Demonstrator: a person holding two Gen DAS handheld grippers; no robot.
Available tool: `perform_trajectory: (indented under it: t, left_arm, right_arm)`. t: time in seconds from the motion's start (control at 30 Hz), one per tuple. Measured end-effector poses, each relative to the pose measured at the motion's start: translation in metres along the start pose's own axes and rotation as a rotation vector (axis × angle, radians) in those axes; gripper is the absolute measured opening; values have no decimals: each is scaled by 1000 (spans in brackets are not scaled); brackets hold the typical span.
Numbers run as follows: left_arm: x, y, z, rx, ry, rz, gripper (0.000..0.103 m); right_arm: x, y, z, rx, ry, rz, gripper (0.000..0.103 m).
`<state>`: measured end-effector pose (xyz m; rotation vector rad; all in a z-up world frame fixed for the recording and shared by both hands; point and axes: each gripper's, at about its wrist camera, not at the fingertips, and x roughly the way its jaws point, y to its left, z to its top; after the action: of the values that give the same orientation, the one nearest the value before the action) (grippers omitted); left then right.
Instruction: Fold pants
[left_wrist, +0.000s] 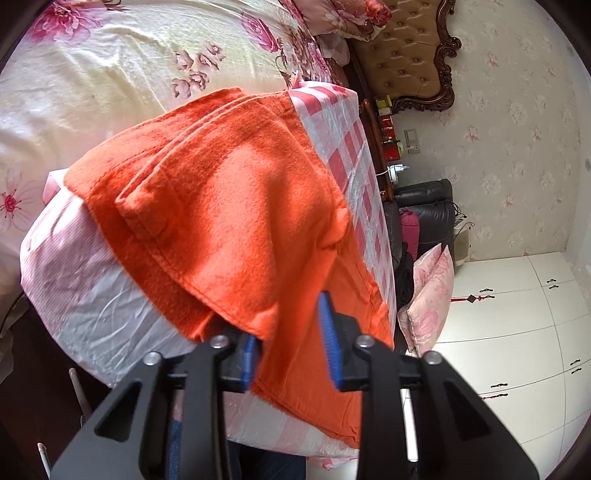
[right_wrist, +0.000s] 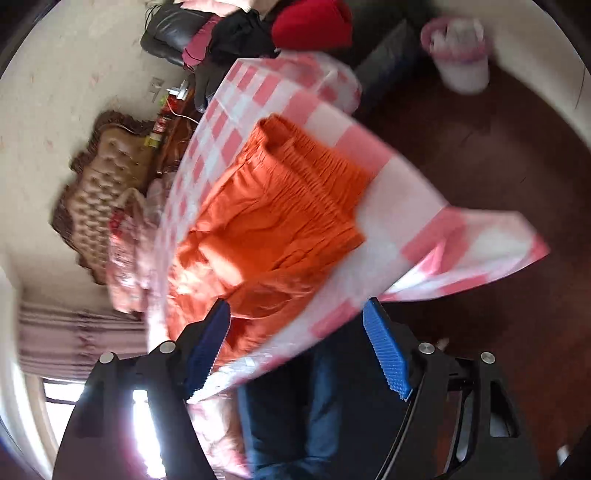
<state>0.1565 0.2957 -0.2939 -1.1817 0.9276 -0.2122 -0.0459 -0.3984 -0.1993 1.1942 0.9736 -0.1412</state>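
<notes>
The orange pants (left_wrist: 236, 206) lie on a worktop (left_wrist: 347, 140) covered with a pink-checked cloth, beside a bed (left_wrist: 110, 74) with a flowered sheet. They look partly folded: the left view shows several layers stacked, with hemmed edges lying one over another toward the far end, and the right view shows the elastic waistband (right_wrist: 314, 155) at the far end of the bundle with the cloth doubled below it.

The left gripper (left_wrist: 291, 343) is at the near edge of the pants. Its fingers (left_wrist: 328, 339) stand apart with a flap of orange cloth running between them; one pad is partly hidden under the flap, so I cannot tell whether they are pinching it or merely straddling it. The gap suggests a loose hold at most.

The right gripper (right_wrist: 295, 350) is wide open and holds nothing; its fingers (right_wrist: 384, 350) hover over the near edge of the worktop, close to the pants. That view is blurred, so finer detail is lost.

By my reckoning the task is past its middle: the legs seem already brought together and folded over. What seems left is a last fold or a tidying of the near edge, which hangs slightly off the worktop.
</notes>
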Motion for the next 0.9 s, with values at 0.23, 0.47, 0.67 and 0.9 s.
perform_trajectory:
  t: [0.23, 0.47, 0.67, 0.9]
  left_arm:
    - [-4, -5, 3, -6, 7, -15, 1]
    - [-12, -80, 41, 69, 10, 13, 1]
    - [-38, -160, 66, 151, -67, -57, 1]
    - [-41, -66, 14, 125, 52, 37, 1]
  right_arm:
    - [23, 13, 18, 2, -39, -37, 23]
    - [5, 82, 65, -133, -98, -104, 17]
    - [-22, 164, 124, -330, -287, 70, 16]
    - [28, 45, 93, -267, -144, -59, 16]
